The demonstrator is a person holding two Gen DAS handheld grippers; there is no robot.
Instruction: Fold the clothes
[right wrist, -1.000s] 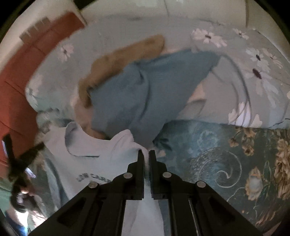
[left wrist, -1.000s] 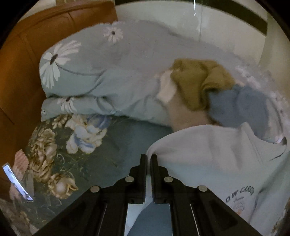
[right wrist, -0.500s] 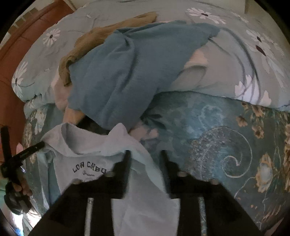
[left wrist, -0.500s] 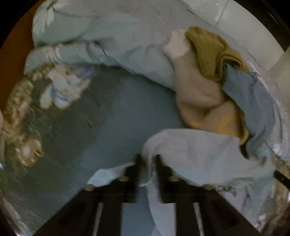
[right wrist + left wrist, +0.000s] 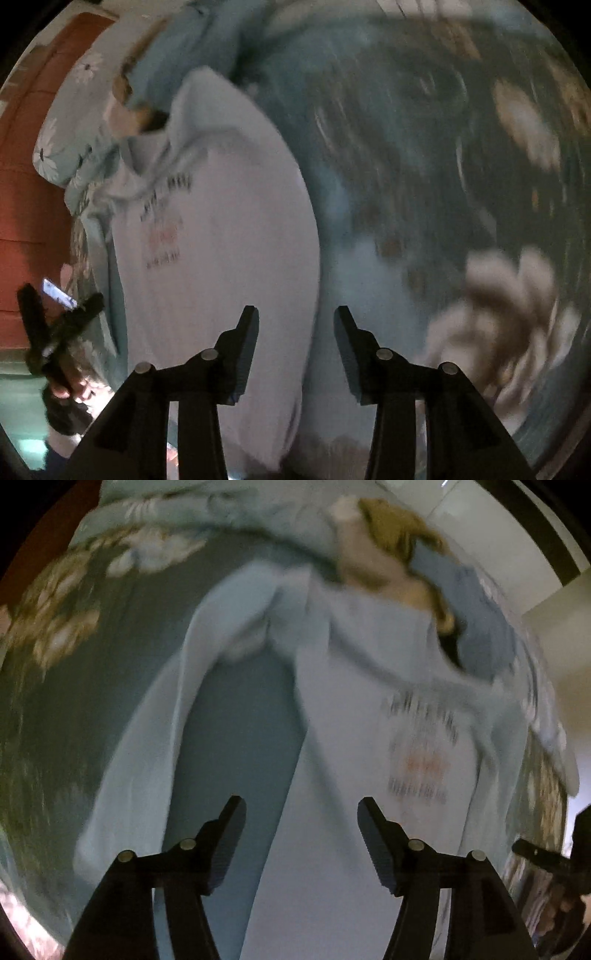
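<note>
Both grippers [image 5: 301,821] [image 5: 295,332] opening, empty — pale sweatshirt [image 5: 351,812] below, hem apparently at bedspread [image 5: 424,184] edge.

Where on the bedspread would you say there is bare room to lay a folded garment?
Free: the dark bedspread between the pale sweatshirt's sleeve and body, and the floral stretch beside it. Crowded: the clothes pile near the collar.

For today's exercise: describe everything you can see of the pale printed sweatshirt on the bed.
The pale sweatshirt looks like soft, light grey-blue fabric. It lies spread on the dark floral bedspread, chest print facing up: blurred dark lettering with a reddish motif. One sleeve trails out beside the body, with bedspread showing between them. Its collar end lies against a pile of other clothes. Both tools hang over it, jaws opening, and no pad presses the cloth.
</note>
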